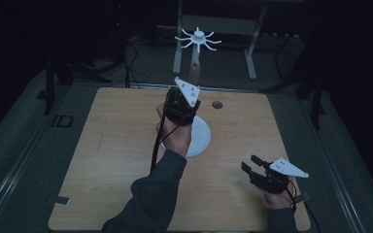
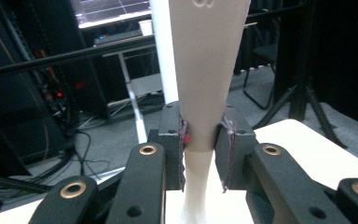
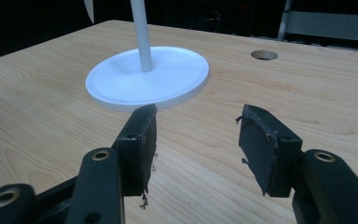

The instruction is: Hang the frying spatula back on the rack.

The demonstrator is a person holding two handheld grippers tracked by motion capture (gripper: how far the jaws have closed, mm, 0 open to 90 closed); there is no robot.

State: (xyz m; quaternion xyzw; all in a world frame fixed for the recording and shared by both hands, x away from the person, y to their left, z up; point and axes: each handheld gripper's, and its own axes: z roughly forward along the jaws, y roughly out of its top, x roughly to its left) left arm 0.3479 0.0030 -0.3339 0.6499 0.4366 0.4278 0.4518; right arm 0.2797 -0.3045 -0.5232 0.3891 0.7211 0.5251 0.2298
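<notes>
A white stand rests on the wooden table: a round base, a thin pole and, at the top, a hub with several arms. My left gripper is raised over the base, shut on a pale tapered piece that rises upright right in front of the pole. Seen from the left gripper view, the jaws of the left gripper pinch the narrow waist of the tapered piece. My right gripper rests low at the table's front right, open and holding nothing. Beyond the right gripper lies the base.
A small round hole is set in the tabletop right of the stand, and the hole shows far off in the right gripper view. Behind the table stand a metal frame, cables and tripod legs on dark floor.
</notes>
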